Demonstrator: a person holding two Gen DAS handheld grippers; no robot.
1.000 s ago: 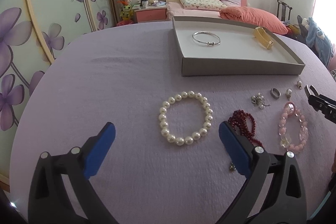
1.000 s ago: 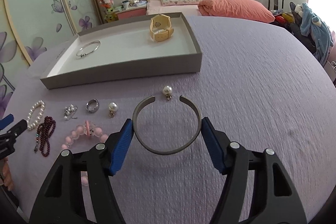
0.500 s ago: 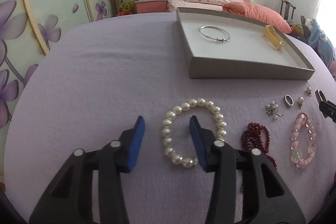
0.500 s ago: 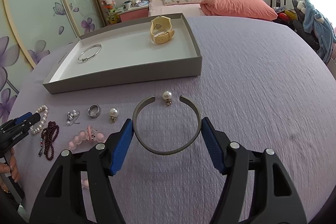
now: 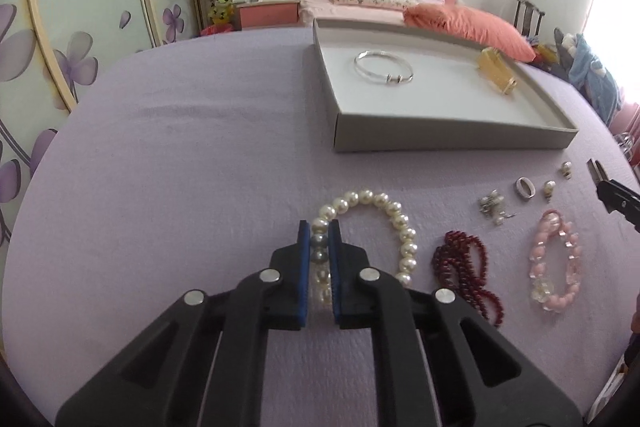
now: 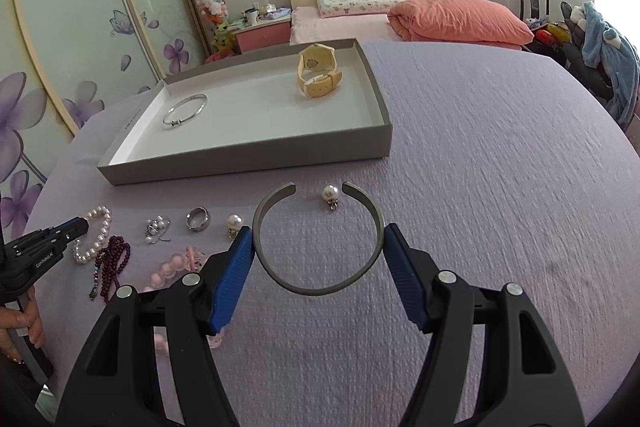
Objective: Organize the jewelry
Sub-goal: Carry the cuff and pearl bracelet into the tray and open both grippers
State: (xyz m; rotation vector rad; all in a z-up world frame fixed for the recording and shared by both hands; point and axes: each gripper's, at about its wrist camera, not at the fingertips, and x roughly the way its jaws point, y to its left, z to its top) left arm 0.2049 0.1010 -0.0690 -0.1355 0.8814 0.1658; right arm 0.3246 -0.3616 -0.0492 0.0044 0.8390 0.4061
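Pearl bracelet (image 5: pixel 374 223) pinched by left gripper (image 5: pixel 320 233); right gripper (image 6: pixel 318 247) seemingly clamps grey cuff (image 6: pixel 316 239), earring (image 6: pixel 331 195) nearby.

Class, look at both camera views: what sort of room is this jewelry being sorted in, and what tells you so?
Most likely a bedroom: a bed with pillows, an orange duvet and a pink nightstand stand behind the purple-covered table.

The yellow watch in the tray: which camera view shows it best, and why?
The right wrist view: the yellow watch stands face-on, dial and strap clear. The left wrist view shows it only edge-on near the tray's far corner.
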